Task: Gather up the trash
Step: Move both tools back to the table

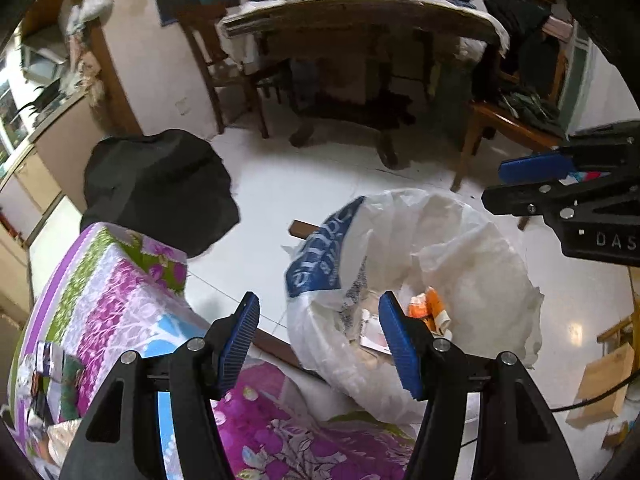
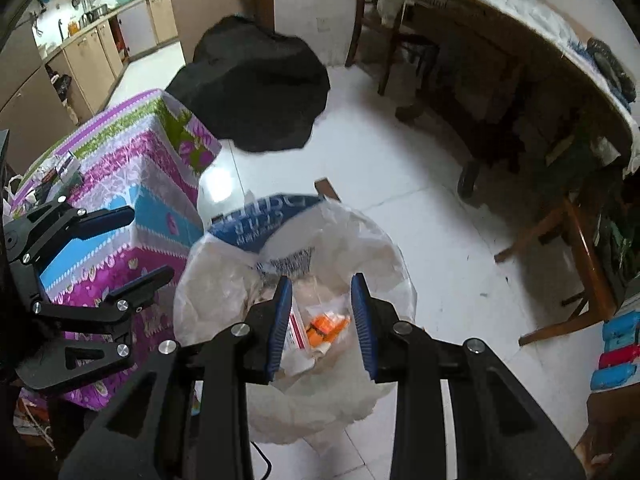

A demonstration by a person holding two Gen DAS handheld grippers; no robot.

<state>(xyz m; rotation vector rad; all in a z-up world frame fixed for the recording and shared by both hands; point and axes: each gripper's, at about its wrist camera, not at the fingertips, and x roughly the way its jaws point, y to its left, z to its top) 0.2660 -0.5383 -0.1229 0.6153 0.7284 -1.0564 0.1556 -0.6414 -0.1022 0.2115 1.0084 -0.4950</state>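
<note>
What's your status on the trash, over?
Left tongs open, empty, at bag rim. Right tongs open above trash bag. Orange wrappers already inside. Nothing blocking the bag mouth.

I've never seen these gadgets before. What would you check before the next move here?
1. White plastic bin bag mouth gaping: ok.
2. Right tool aimed over the bag: ok.
3. White-and-pink packet beside one finger of the right tool, gripped or already lying in the bag: cannot tell.
4. Left tool open with nothing between its fingers: ok.
5. Table with pink floral cloth free of trash: not ok, crumpled wrappers lie on it.
</note>
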